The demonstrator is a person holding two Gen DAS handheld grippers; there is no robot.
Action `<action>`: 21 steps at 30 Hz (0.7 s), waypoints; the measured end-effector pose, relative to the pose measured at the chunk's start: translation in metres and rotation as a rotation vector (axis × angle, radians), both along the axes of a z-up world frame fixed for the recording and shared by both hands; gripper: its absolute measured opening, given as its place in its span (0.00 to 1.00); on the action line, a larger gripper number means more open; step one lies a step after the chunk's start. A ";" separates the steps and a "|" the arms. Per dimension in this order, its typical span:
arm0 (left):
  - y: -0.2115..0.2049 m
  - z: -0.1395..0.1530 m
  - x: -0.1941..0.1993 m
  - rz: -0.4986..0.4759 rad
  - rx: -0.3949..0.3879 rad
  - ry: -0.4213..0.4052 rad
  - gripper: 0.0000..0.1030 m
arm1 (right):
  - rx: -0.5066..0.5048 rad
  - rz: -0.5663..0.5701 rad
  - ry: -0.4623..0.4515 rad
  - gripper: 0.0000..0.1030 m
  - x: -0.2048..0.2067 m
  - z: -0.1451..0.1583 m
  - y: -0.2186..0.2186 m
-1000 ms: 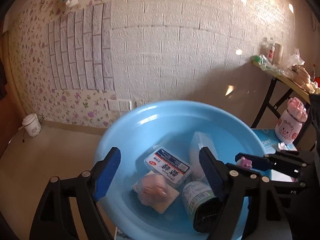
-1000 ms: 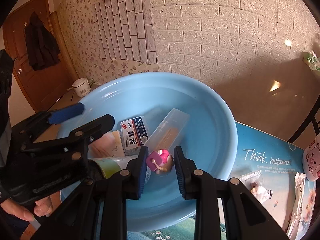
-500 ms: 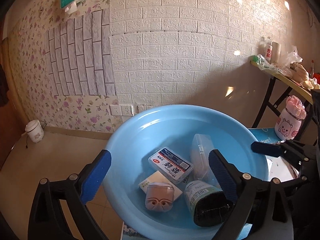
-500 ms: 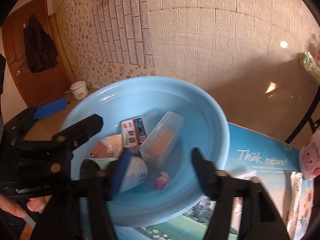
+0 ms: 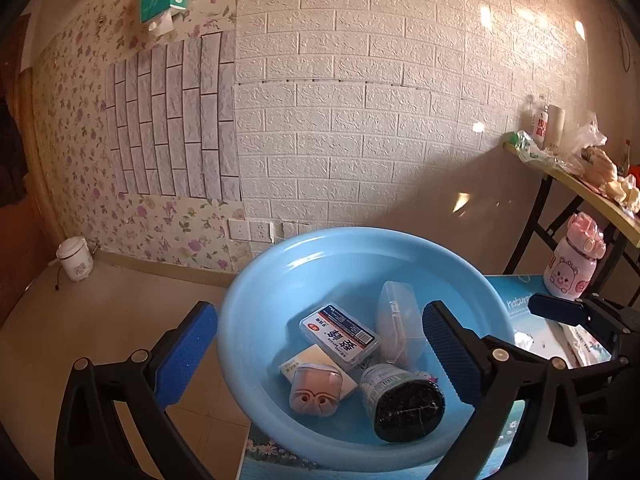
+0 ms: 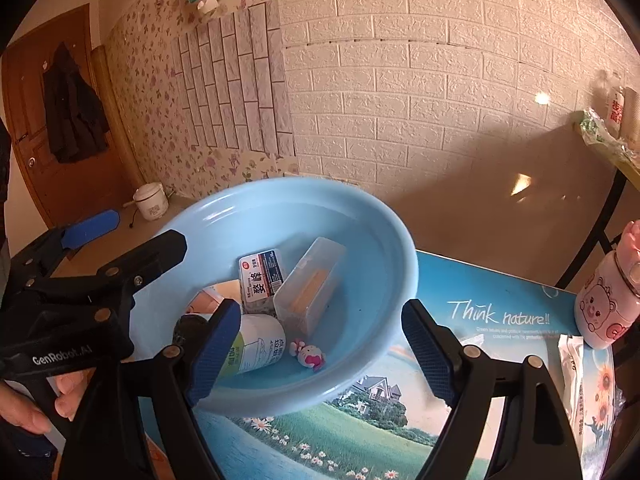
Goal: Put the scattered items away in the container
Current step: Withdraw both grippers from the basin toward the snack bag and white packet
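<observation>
Here both grippers hang over the light blue basin [image 6: 400, 264], each with its fingers spread wide and gripping nothing. The left gripper [image 5: 320, 354] frames the basin's near side in its own view; the right gripper [image 6: 320, 348] straddles the basin's front rim.

The basin sits on a worktop covered by a printed landscape mat [image 6: 500, 312] reading "Think nature!!". Inside the basin lie several items: a flat labelled box [image 5: 340, 332] with Chinese lettering, a clear plastic case [image 6: 310, 284] holding something orange, leaning against the basin wall, a white cylindrical container with a dark lid [image 5: 402, 402] lying on its side, a pale pink pouch [image 5: 316, 388] resting on a cream-coloured pad [image 5: 304, 362], and a small pink cat figurine [image 6: 308, 356] on the basin floor just beside the container.

Outside the basin, a pink bear-print bottle [image 6: 608, 304] stands upright at the mat's right edge, with a white wrapped packet [image 6: 572, 368] lying near it.
</observation>
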State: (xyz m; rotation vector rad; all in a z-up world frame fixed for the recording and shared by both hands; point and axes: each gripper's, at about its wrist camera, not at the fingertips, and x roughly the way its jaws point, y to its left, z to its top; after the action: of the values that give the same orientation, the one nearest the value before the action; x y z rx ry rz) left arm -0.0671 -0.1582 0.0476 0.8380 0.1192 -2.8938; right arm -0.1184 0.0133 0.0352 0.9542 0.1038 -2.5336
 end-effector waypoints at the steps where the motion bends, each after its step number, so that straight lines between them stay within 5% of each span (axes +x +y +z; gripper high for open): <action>1: 0.001 0.001 0.003 0.005 0.003 0.000 1.00 | -0.003 -0.011 0.006 0.82 0.003 0.002 0.003; 9: 0.023 0.012 0.028 0.012 -0.002 0.011 1.00 | -0.080 -0.092 0.017 0.82 0.034 0.020 0.045; 21: 0.082 0.023 0.068 -0.045 -0.013 0.060 1.00 | -0.166 -0.179 0.161 0.87 0.116 0.050 0.120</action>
State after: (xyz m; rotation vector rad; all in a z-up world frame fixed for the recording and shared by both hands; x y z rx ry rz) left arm 0.0006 -0.0760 0.0703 0.7615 0.0881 -2.9590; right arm -0.0021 0.1337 0.0851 0.7240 -0.1485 -2.7294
